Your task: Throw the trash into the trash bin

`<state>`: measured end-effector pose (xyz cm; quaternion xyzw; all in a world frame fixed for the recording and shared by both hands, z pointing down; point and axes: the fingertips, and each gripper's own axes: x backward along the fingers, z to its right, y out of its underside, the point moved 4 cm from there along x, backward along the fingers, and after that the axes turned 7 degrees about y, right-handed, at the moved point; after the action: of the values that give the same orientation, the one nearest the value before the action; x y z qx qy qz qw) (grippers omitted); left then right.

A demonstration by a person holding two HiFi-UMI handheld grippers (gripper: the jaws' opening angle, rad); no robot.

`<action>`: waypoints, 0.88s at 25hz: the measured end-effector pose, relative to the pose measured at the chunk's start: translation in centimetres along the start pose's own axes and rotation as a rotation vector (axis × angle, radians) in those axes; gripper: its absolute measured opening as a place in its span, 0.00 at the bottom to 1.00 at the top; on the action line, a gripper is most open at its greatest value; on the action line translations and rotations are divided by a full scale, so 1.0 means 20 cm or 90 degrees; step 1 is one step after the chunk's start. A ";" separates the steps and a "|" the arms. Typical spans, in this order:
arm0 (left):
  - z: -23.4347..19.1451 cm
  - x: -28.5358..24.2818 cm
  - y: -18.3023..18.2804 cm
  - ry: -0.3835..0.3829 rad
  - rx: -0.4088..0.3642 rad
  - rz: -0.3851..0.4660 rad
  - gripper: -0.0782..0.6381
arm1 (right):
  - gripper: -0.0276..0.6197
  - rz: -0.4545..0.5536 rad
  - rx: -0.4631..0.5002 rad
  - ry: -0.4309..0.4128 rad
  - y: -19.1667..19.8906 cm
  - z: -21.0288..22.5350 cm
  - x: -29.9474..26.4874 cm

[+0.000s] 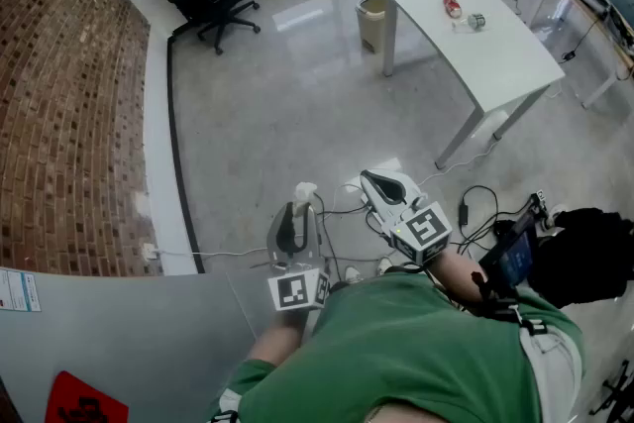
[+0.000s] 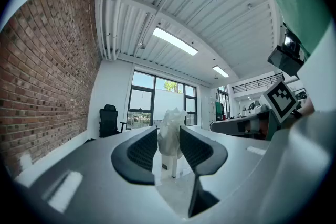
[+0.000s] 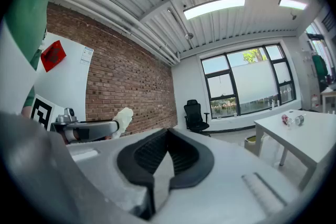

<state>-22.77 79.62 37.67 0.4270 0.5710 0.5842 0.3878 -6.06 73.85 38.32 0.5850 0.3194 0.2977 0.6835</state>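
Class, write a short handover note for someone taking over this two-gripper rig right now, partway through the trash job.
Left gripper: shut on a crumpled white tissue.
Right gripper: shut, empty.
Trash bin: far across the floor, by a corner of the white table.
On the table: a red can and a small second item.
Done: tissue in hand.
Left: carry it to the bin and drop it, then probably clear the table items.

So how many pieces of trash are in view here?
3. A crumpled white tissue is clamped in the left gripper; a red can and a small grey object lie close together on the white table. More may be hidden in the trash bin.
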 end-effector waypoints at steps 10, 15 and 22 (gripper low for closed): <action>0.02 0.02 0.00 -0.005 -0.004 -0.002 0.31 | 0.05 -0.007 -0.015 0.025 0.01 0.03 0.03; 0.01 0.04 0.00 -0.019 -0.012 -0.004 0.31 | 0.05 0.025 -0.018 0.006 -0.01 0.02 0.06; 0.03 0.06 -0.02 -0.036 -0.024 -0.009 0.31 | 0.05 0.030 -0.022 -0.002 -0.02 0.05 0.08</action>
<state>-22.55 80.88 37.41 0.4320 0.5519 0.5796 0.4157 -4.29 74.43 38.00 0.5807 0.2993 0.3187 0.6868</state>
